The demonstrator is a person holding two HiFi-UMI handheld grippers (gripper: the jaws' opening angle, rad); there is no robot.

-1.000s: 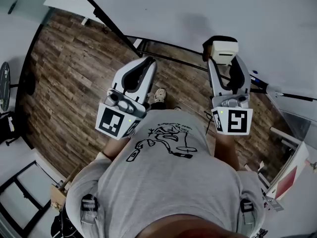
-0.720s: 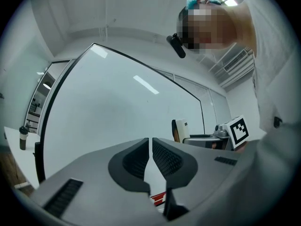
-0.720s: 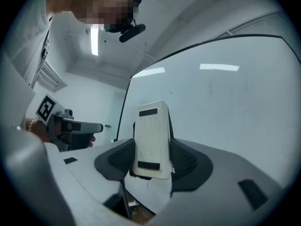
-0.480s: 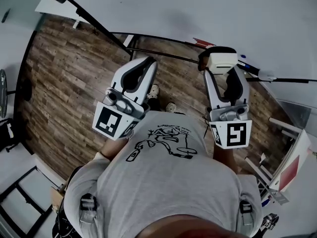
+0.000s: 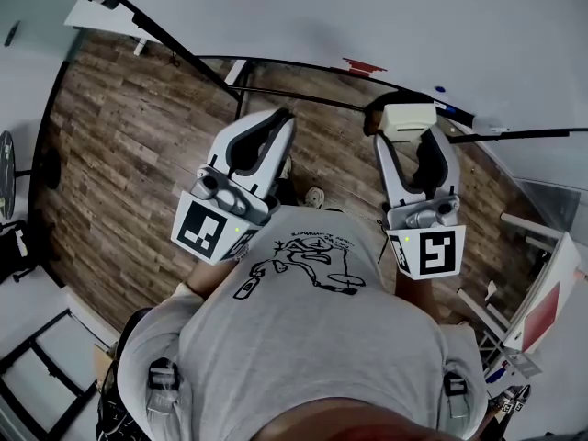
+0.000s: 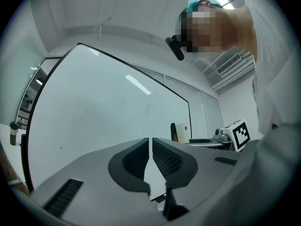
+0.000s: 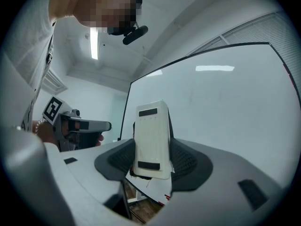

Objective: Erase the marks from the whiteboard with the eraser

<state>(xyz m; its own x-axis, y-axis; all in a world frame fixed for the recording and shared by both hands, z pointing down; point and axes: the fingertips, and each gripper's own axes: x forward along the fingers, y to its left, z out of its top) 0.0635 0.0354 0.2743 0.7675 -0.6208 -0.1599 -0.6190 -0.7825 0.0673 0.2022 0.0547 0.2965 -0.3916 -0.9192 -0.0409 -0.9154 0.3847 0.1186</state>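
- We found the right gripper (image 5: 410,136) clamped on the white eraser (image 7: 151,140), its two dark pads pressed against the eraser's long sides and the block standing up past the jaw tips.
- From the head view, we saw the eraser at the lower edge of the whiteboard (image 5: 367,16), just beside the black frame; we could not tell whether it touched the board.
- We noted a small red mark (image 5: 365,65) on the board just above that frame, to the left of the eraser, and a tiny blue dot (image 5: 439,89) up and to the eraser's right.
- We saw the left gripper (image 5: 278,120) with its jaws drawn almost together, only a thin slit between the ribbed pads, and nothing in them.
- The left gripper was held level with the right one and well apart from it, pointing toward the board over the wood floor (image 5: 119,154).
- We could see the person's grey printed shirt (image 5: 312,338) filling the lower part of the head view, with a shoe (image 5: 314,196) on the floor between the two grippers.
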